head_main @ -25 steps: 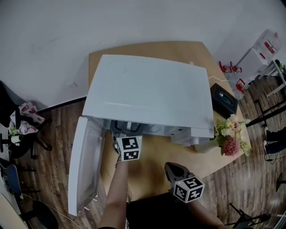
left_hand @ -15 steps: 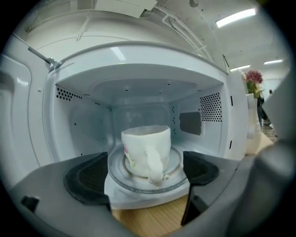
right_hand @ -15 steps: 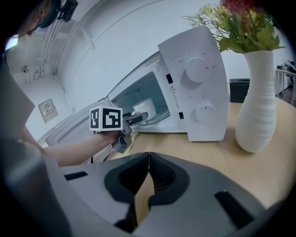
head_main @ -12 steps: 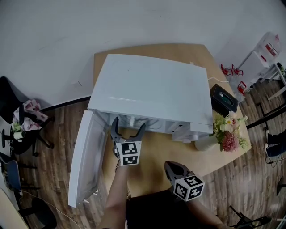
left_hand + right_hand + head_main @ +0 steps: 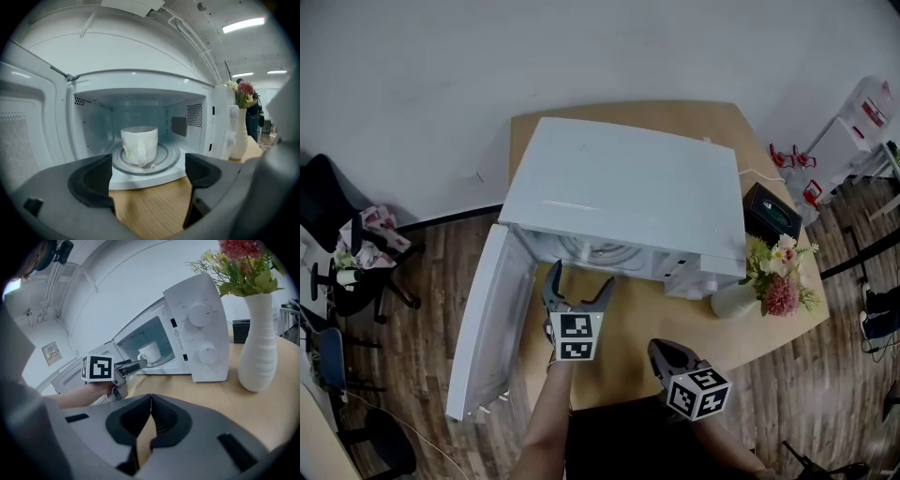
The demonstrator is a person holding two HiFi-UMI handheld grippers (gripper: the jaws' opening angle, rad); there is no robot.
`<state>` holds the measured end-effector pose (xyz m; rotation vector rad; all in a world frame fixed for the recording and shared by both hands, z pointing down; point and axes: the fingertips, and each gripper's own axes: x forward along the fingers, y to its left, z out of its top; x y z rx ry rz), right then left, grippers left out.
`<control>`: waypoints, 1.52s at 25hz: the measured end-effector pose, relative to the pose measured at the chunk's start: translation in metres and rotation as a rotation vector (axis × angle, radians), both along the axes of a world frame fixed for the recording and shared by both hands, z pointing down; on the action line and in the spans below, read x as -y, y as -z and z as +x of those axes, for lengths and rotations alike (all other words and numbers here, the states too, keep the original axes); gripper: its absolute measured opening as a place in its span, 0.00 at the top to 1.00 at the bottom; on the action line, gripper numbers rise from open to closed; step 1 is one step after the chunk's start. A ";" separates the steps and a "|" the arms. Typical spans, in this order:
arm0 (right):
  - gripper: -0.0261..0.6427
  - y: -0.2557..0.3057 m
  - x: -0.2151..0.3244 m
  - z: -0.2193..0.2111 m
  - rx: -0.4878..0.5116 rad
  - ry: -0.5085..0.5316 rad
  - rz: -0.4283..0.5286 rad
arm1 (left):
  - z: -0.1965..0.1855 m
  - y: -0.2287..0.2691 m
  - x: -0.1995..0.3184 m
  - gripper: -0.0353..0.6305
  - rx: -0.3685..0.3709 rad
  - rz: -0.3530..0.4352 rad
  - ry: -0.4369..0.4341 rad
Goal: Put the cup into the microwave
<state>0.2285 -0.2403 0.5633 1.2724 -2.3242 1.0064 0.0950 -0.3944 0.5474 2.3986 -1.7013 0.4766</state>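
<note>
**Head view.** Your left gripper [image 5: 579, 281] hangs in front of the open microwave [image 5: 628, 183], its jaws spread wide with nothing between them. The door [image 5: 487, 319] is swung out to the left. Your right gripper [image 5: 664, 349] sits lower, near your body, at the edge of the surface [image 5: 628, 323], with its jaws together. A vase [image 5: 733, 298] of flowers stands just right of the microwave, and a black box [image 5: 772, 211] lies behind the vase.

**Left gripper view.** The jaws stand wide apart and empty, above the surface just outside the cavity. The cup [image 5: 139, 144] stands upright on the turntable [image 5: 166, 158] inside the microwave. Its handle faces the opening, and it is clear of both jaws.

**Right gripper view.** The jaws meet at the tips and hold nothing. Beyond them you see the left gripper [image 5: 133, 365] pointing at the cavity, with the cup [image 5: 151, 351] inside. The vase [image 5: 259, 343] stands beside the control panel.
</note>
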 end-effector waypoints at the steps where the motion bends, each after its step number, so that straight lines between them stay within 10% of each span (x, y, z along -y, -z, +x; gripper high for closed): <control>1: 0.97 0.001 0.000 0.000 0.002 0.001 0.002 | 0.001 0.001 -0.004 0.23 -0.003 -0.002 -0.002; 30: 0.97 0.032 0.024 -0.014 0.106 0.032 0.055 | 0.018 0.053 -0.113 0.24 -0.219 -0.058 -0.059; 38: 0.97 0.046 0.036 -0.023 0.115 0.075 0.095 | 0.000 0.083 -0.113 0.55 -0.226 0.005 -0.008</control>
